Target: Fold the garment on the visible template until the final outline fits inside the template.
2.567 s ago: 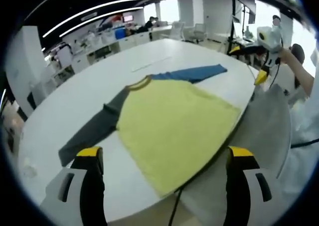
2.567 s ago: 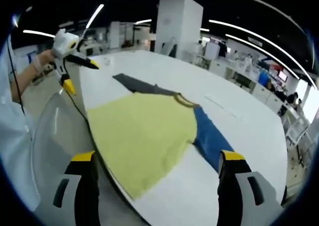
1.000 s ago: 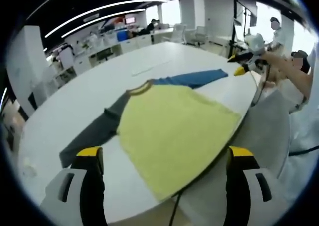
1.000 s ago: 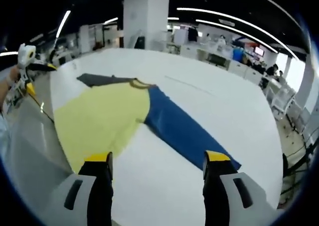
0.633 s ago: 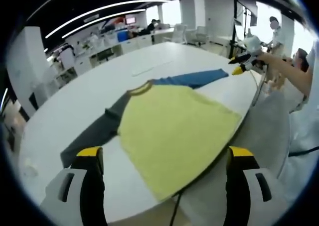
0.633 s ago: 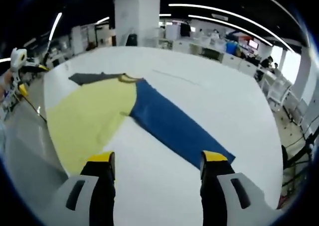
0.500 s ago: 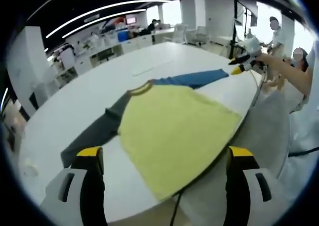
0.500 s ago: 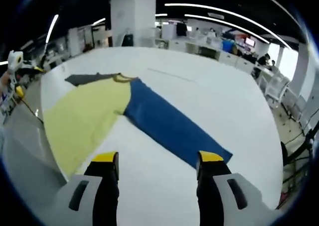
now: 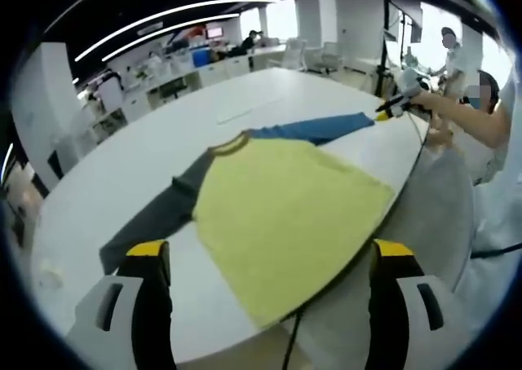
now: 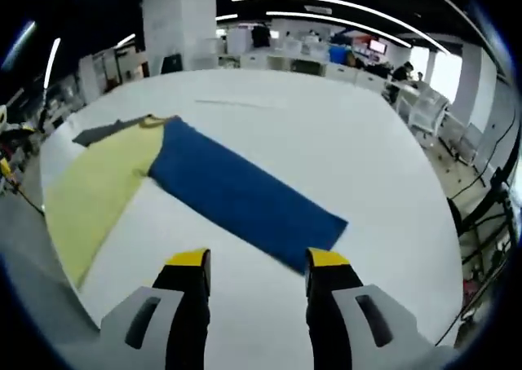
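Garment (image 10: 236, 195) flat just beyond right hand-held gripper (image 10: 257, 264)

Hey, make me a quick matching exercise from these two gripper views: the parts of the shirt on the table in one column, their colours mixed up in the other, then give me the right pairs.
Things:
1. Body of the shirt
2. Sleeve nearest the right gripper
3. Sleeve nearest the left gripper
4. Tips of the grippers' jaws

Colours:
A. dark grey
B. yellow on black
C. blue
D. pale yellow

Pairs: 1-D, 2-C, 3-A, 4-B.

The blue sleeve lies flat on the white table just ahead of the right gripper; the grey sleeve reaches toward the left gripper.
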